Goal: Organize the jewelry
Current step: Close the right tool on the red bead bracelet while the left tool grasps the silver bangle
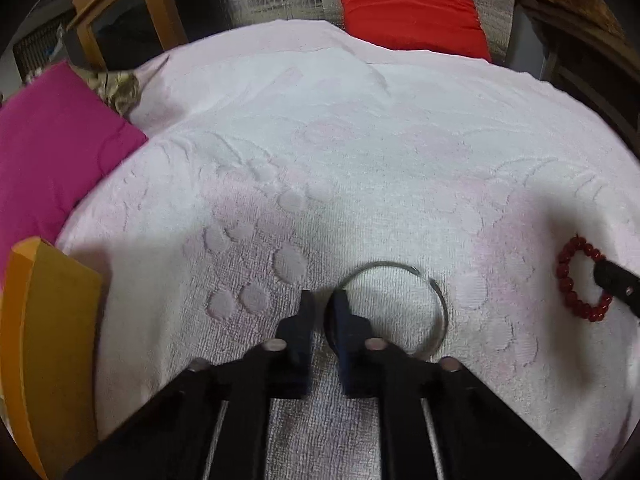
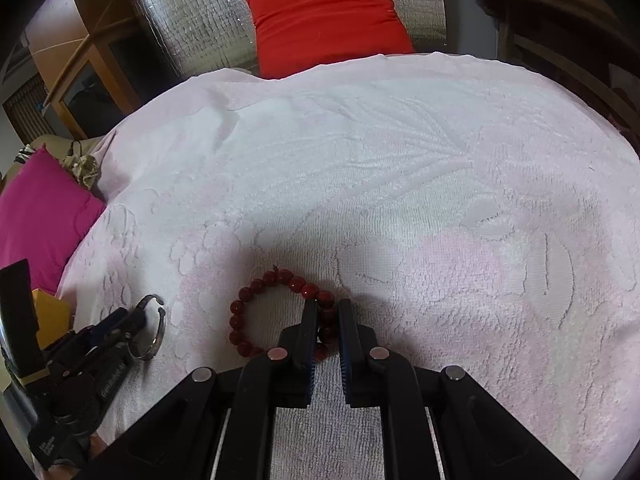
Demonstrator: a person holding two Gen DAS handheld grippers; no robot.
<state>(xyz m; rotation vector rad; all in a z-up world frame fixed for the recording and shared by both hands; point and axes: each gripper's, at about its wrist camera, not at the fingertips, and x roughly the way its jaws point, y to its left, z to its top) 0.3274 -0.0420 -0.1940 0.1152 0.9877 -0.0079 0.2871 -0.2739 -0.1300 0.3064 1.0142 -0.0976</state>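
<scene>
The left gripper (image 1: 323, 300) sits nearest the lens, its jaws drawn almost together over the near-left rim of the bangle (image 1: 438, 296), an open silver hoop lying flat on the towel (image 1: 360, 152); the rim passes between the tips, so the grip looks taken, though whether the pads press hard on the metal cannot be told; from the right wrist view the same gripper (image 2: 134, 316) meets the bangle (image 2: 158, 332) at its left side. The right gripper (image 2: 328, 308) is likewise nearly closed, with the right side of the red bead bracelet (image 2: 256, 312) caught between its fingers (image 2: 310, 320); the beads still rest on the towel, well right of the bangle. Judged from this, the task is at an early stage: both pieces are gripped but neither is lifted or put away, so carrying and placing remain to be done. The one likely container is the orange box (image 1: 52, 320) at the left edge, just beside the towel; only its outer wall and rim show, and its inside is hidden, so what it holds cannot be told. Further out lie a pink cushion (image 1: 52, 148) at the left and a red cushion (image 1: 408, 4) beyond the far edge of the towel, before a silver foil sheet (image 2: 192, 12); no jewelry is seen on either.
</scene>
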